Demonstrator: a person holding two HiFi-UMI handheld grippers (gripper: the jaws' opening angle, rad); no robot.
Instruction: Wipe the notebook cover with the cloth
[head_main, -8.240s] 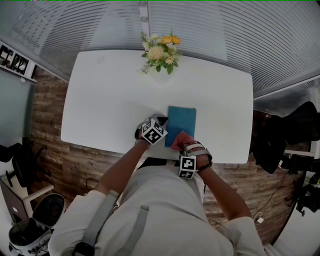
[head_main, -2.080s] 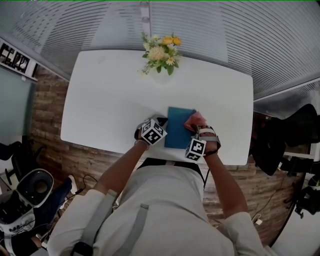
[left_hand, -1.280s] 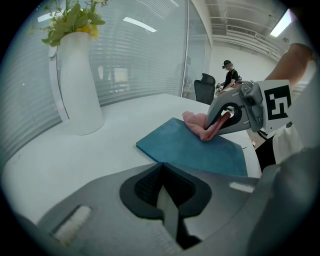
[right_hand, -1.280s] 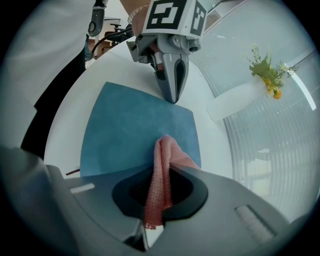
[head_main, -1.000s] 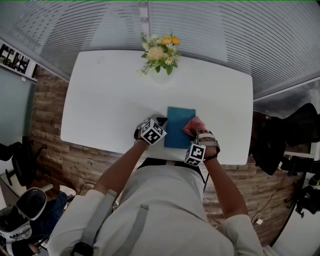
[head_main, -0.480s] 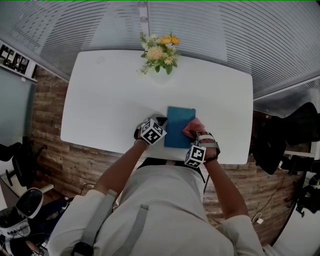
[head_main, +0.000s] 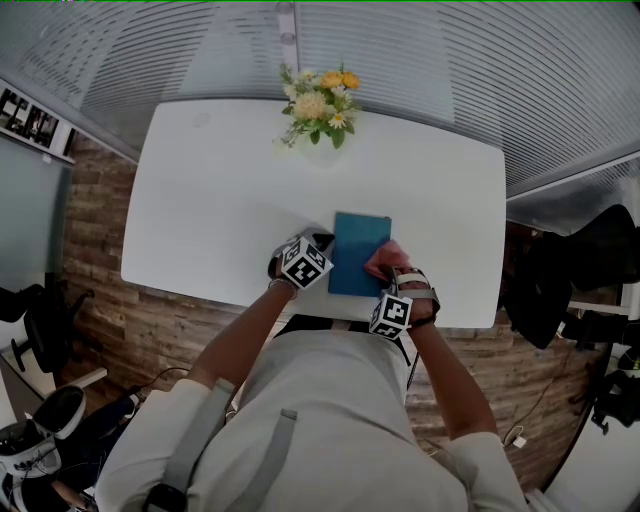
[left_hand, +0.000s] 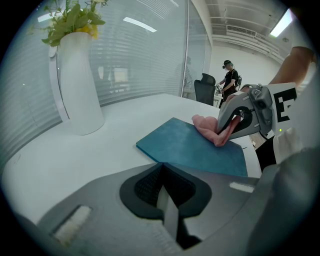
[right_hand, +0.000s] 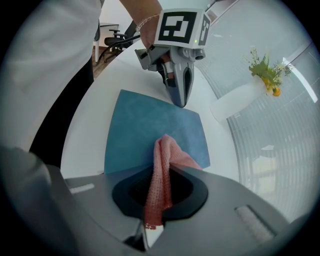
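Two grippers are working at one blue notebook (head_main: 358, 250), which is lying flat on the white table (head_main: 220, 190), close to the edge nearest the person. The right gripper (head_main: 386, 268) is pinching a pink cloth (head_main: 384, 258) between its jaws. A fold is running up through them, and the free end is resting on the notebook's right side, toward its near corner. The left gripper (head_main: 322, 246) is standing at the notebook's left edge with its jaws drawn together on nothing. Its tips are meeting the cover's rim there, probably pinning the book down.

The notebook's long axis is running away from the person toward the vase of flowers (head_main: 322, 110), so most of the cover is stretching beyond and to the left of the cloth. A stroke along that axis is likely what is being called for, and the right gripper, already on the cover, is the nearer one to make it.

Around the notebook the table is looking smooth and bare. Past the notebook's far end, behind the vase, ribbed glass walling (head_main: 420, 50) is closing off the room. On the notebook's near side, below the table edge, plank flooring (head_main: 130, 320) is showing.
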